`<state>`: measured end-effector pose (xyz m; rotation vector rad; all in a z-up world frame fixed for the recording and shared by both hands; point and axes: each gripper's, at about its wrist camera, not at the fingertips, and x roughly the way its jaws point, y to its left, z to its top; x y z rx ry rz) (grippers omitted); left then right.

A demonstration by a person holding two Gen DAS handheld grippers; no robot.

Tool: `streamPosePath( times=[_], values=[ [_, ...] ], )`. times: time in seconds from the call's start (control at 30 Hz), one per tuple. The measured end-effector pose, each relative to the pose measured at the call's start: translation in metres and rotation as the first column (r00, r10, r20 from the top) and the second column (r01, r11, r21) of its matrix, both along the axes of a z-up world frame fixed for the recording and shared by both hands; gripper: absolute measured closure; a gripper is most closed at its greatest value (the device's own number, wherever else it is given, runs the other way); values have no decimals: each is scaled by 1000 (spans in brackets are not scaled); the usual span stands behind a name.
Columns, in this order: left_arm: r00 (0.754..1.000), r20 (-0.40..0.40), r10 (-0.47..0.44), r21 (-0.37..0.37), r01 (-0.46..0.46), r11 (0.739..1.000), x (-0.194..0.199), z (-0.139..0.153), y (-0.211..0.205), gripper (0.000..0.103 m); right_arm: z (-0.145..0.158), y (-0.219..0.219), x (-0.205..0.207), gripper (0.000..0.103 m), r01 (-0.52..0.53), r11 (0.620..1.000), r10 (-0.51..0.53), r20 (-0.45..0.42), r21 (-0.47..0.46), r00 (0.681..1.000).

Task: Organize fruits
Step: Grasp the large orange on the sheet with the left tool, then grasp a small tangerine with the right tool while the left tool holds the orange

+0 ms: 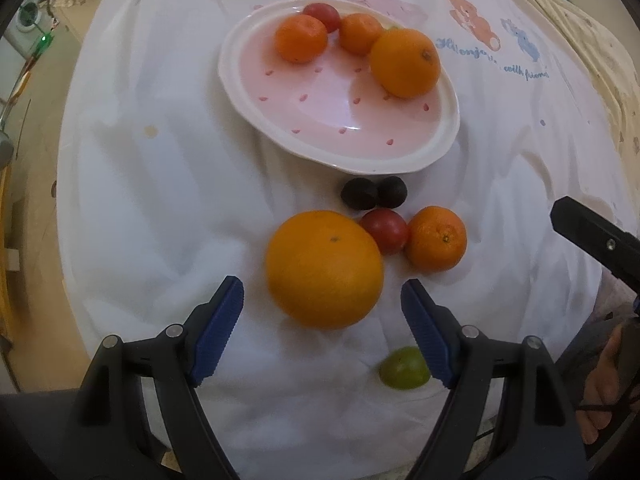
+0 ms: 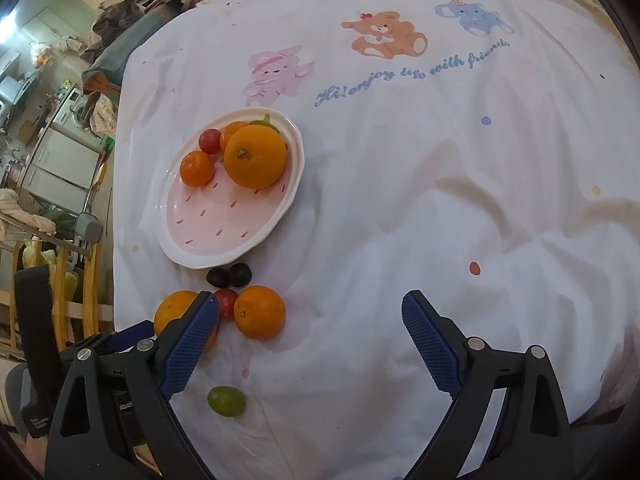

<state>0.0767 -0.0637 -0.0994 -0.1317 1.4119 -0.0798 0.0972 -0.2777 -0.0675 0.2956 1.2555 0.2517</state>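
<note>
A pink oval plate holds an orange, two tangerines and a red fruit. On the cloth lie a large orange, a red fruit, a tangerine, two dark plums and a green grape. My left gripper is open, just short of the large orange. My right gripper is open and empty over bare cloth.
A white cloth with cartoon animals covers the surface. Its left edge drops off to a cluttered room with appliances. The right gripper's body shows at the right of the left wrist view.
</note>
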Motion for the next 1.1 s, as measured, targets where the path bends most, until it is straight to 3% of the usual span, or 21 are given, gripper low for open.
streamPosePath(
  times=[0.13, 0.23, 0.5, 0.8, 0.87, 0.97, 1.1],
  values=[
    [1000, -8, -19, 40, 20, 999, 6, -7, -6, 27, -1, -1, 2, 8, 6, 1000, -6, -8, 8, 1000],
    [999, -26, -37, 40, 38, 998, 8, -11, -7, 42, -2, 1, 2, 8, 1, 1000, -1, -11, 9, 1000],
    [997, -21, -68, 44, 69, 997, 3, -6, -5, 47, -3, 7, 3, 8, -27, 1000, 27, -18, 5, 999],
    [999, -5, 44, -8, -44, 999, -19, 19, 36, 48, -5, 11, 1, 8, -55, 998, 55, -24, 4, 998],
    [997, 5, 81, -15, -81, 997, -19, 28, 49, 48, -7, 17, 1, 9, -81, 997, 81, -24, -4, 996],
    [991, 11, 132, -44, -131, 990, -19, 34, 66, 47, -8, 36, 1, 21, -174, 984, 174, -13, -38, 985],
    [986, 18, 164, -60, -163, 985, -15, 36, 69, 48, -14, 68, 4, 21, -314, 939, 316, -6, -143, 949]
  ],
)
